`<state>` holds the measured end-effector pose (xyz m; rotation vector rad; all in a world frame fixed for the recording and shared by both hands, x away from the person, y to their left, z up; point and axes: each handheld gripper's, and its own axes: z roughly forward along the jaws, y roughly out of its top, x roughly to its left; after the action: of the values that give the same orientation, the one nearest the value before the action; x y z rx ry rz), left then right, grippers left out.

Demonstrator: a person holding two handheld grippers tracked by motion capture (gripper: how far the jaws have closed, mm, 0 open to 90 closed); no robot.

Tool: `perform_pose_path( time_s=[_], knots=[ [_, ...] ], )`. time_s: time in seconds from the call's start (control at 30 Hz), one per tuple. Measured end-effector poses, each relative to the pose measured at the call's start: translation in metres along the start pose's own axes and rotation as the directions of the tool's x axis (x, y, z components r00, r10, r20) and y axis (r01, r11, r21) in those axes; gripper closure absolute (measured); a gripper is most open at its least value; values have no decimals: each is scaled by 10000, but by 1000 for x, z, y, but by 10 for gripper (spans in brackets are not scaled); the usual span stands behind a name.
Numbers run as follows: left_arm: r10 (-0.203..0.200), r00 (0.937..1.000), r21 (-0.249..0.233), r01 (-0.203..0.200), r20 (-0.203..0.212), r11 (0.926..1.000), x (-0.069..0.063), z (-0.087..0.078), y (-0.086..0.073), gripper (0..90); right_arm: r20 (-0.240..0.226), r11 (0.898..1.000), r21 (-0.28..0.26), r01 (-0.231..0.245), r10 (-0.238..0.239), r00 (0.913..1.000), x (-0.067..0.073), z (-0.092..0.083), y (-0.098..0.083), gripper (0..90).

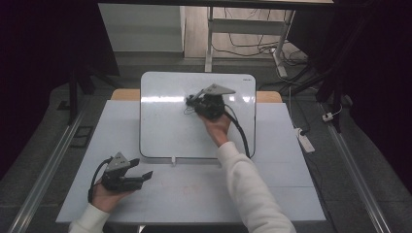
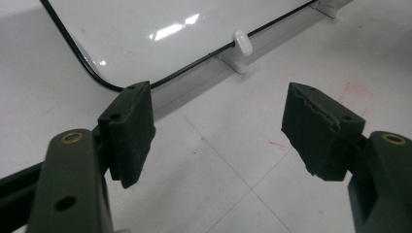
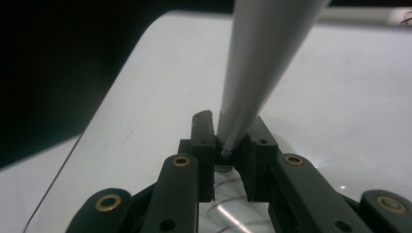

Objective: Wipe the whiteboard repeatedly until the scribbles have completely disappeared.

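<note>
A white board (image 1: pixel 165 133) with a thin dark rim lies flat on the pale table (image 1: pixel 194 194). My right gripper (image 1: pixel 192 103) is over the board's upper middle, shut on a grey marker (image 3: pixel 262 58) whose tapered shaft runs up out of the jaws. Its tip is down at the board (image 3: pixel 340 97), beside a small dark scribble (image 1: pixel 187 110). My left gripper (image 1: pixel 141 169) rests low at the table's near left, its jaws open and empty. In the left gripper view, its fingers (image 2: pixel 128 141) frame bare table just short of the board's corner (image 2: pixel 145 24).
A small white clip (image 2: pixel 241 42) stands at the board's near edge. Faint red marks (image 2: pixel 357 92) show on the table surface. Beyond the table are desk legs (image 1: pixel 210 43) and loose cables, with a power strip (image 1: pixel 305 140) on the floor to the right.
</note>
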<state>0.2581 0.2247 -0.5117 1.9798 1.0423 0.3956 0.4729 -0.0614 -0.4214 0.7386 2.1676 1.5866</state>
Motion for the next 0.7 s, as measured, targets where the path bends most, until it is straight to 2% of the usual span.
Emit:
perform_pose_path(
  time_s=[0.03, 0.07, 0.1, 0.13, 0.17, 0.23, 0.27, 0.3, 0.33, 0.37, 0.4, 0.43, 0.47, 0.5, 0.53, 0.57, 0.6, 0.67, 0.7],
  knots=[
    [10, 10000, 5, -10, 1, 10000, 0, 0, 0, 281, 0, 10000, 0, 0, 0, 10000, 0, 0, 0, 778],
    [-14, 10000, 6, 14, -2, 10000, 0, 0, 0, 281, -357, 9977, 357, 578, -565, 9978, 11, 4, -5, 778],
    [-23, 10000, 13, 23, -8, 10000, 1, 0, 0, 280, -518, 9923, 568, 1105, -1076, 9928, 19, 6, -8, 778],
    [-37, 10000, 9, 37, -15, 10000, 1, 0, 0, 280, -441, 9898, 608, 1289, -1264, 9910, 22, 6, -8, 778],
    [-41, 10000, 5, 41, -16, 10000, 1, 0, 0, 281, -370, 9930, 486, 1072, -1055, 9937, 17, 3, -6, 778],
    [-32, 10000, 0, 32, -8, 10000, 0, 0, 0, 280, 218, 10000, -59, 29, -28, 9998, 3, -4, -3, 778],
    [-18, 10000, -7, 18, 3, 10000, -1, 0, 0, 280, 172, 9996, -146, -244, 247, 9995, 0, -5, -5, 778],
    [-16, 10000, 0, 16, 5, 10000, -1, 0, 0, 281, -5, 9999, 35, -112, 112, 9999, 4, -4, -7, 778],
    [-17, 10000, 6, 17, 7, 10000, 0, 0, 0, 281, -312, 9985, 381, 393, -382, 9988, 13, -1, -11, 778],
    [-20, 10000, 25, 20, 13, 10000, 1, 1, 0, 280, -674, 9921, 741, 1013, -964, 9931, 22, 2, -15, 778],
    [-7, 10000, 32, 7, -1, 10000, 1, 1, 0, 280, -863, 9857, 936, 1399, -1319, 9875, 28, 4, -17, 778],
    [-33, 10000, 34, 33, 2, 10000, 1, 1, 0, 280, -812, 9844, 971, 1469, -1393, 9869, 27, 3, -16, 778],
    [-37, 10000, 38, 37, -1, 10000, 1, 1, 0, 281, -556, 9903, 728, 1181, -1142, 9919, 21, 0, -14, 778],
    [-32, 10000, 25, 32, -15, 10000, 1, 1, 0, 280, -234, 9972, 410, 620, -611, 9979, 13, -4, -11, 778],
    [-24, 10000, 16, 24, -19, 10000, 0, 0, 0, 280, -75, 9998, 185, 79, -78, 9999, 6, -6, -10, 778],
    [-26, 10000, -6, 26, -5, 10000, 0, 0, 0, 280, -115, 9999, 108, -126, 128, 9999, 4, -7, -11, 778],
    [-30, 10000, -19, 30, -7, 10000, 0, 0, 0, 280, -132, 9997, 224, 34, -31, 9999, 8, -6, -12, 777],
    [-8, 10000, 27, 8, 10, 10000, 1, 0, 0, 280, -682, 9927, 768, 928, -876, 9938, 22, -1, -17, 778],
    [-22, 10000, 40, 22, 2, 10000, 1, 1, 0, 280, -620, 9869, 869, 1359, -1308, 9895, 25, 0, -16, 778]
  ],
)
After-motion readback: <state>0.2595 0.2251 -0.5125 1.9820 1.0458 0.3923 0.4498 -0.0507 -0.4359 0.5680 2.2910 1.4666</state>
